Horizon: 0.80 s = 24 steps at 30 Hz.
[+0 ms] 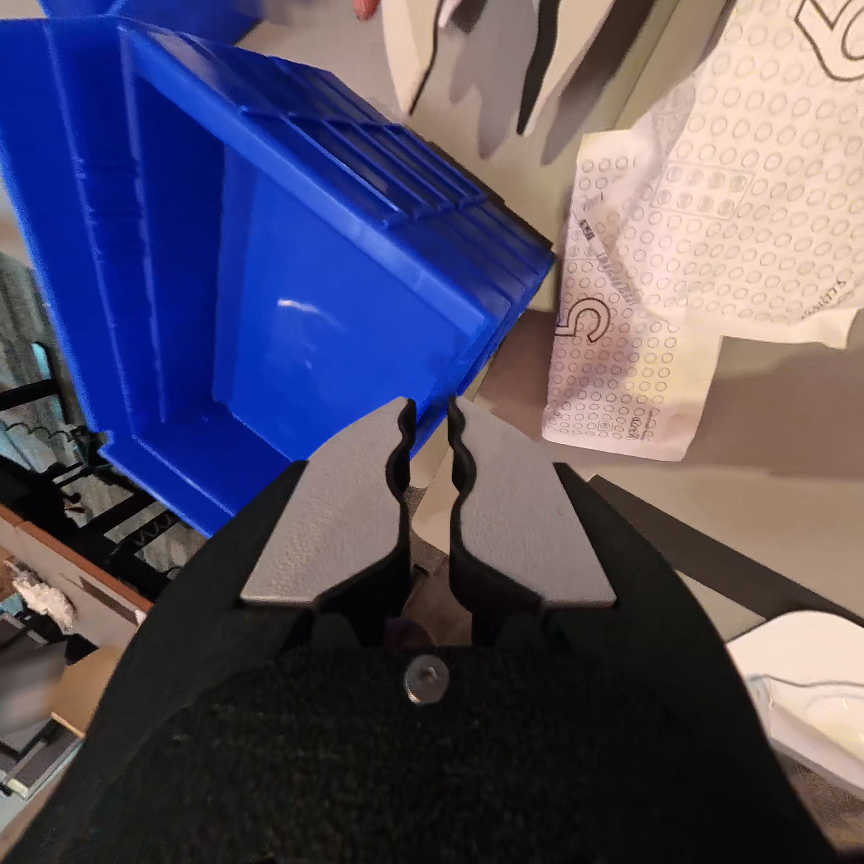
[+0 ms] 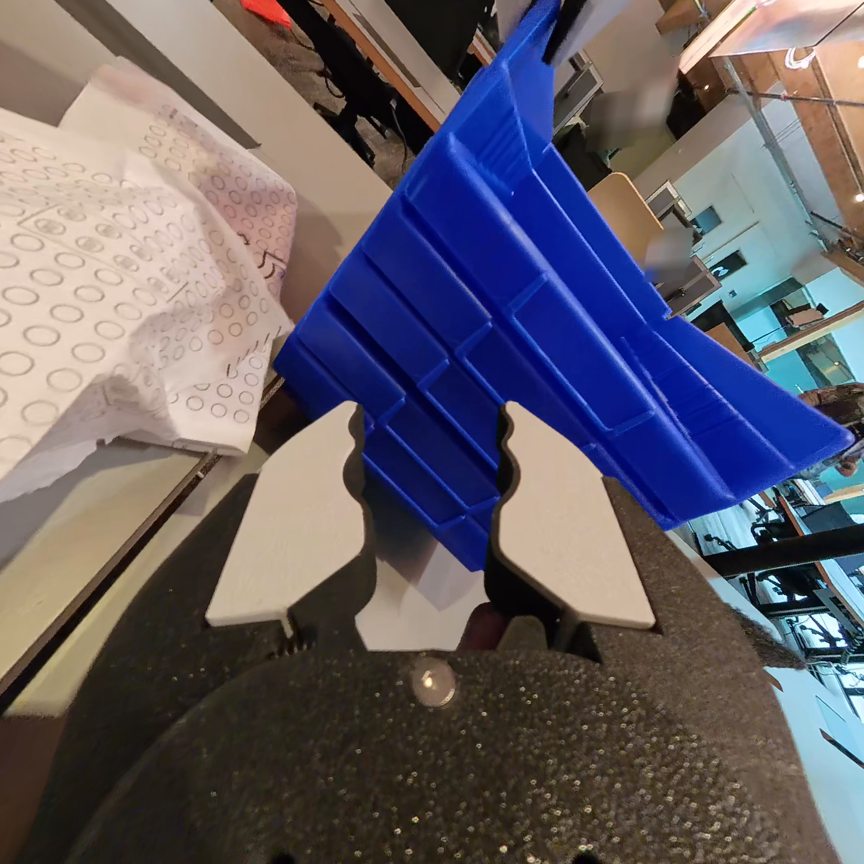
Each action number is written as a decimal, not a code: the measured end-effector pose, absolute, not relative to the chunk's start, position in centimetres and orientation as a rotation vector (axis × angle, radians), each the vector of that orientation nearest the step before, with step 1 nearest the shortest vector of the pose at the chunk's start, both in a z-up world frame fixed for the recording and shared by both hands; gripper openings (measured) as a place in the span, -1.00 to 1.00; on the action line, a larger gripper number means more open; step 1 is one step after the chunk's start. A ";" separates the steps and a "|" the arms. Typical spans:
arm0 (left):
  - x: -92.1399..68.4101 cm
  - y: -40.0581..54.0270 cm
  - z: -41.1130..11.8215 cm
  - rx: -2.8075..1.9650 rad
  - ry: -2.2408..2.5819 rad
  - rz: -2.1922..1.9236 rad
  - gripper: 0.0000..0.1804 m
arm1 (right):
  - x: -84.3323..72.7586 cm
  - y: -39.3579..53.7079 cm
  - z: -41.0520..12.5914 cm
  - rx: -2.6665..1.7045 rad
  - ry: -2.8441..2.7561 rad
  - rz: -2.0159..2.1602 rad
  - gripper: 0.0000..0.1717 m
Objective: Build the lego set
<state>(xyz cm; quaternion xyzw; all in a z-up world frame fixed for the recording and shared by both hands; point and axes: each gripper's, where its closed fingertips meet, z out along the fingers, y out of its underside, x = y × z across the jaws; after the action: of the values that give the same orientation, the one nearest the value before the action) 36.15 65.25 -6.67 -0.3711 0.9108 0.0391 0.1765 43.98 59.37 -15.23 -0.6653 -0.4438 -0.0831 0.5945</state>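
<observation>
We see the blue bin (image 2: 491, 299) tilted off the worktop (image 1: 771, 491) – stiff, smooth, probably light. The right gripper (image 2: 430, 421) jaws clamp its ribbed end; the left gripper (image 1: 432, 406) jaws pinch its rim – firm holds.

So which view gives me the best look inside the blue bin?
The left wrist view: the blue bin is tipped with its open side toward that camera, so its floor and inner walls show, and nothing is visible inside. The right wrist view shows only the bin's ribbed outer wall, between the fingers of the right gripper.
</observation>
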 end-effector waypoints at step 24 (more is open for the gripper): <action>44.4 58.8 -7.1 -1.019 2.845 -0.100 -0.97 | 45.6 55.9 -13.7 -1.403 -1.014 -0.284 -0.43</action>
<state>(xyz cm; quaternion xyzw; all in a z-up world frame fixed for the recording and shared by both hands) 44.35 58.77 -7.08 -0.3364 0.9393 -0.0332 0.0587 45.59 55.93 -13.72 -0.6151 -0.4442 -0.1243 0.6394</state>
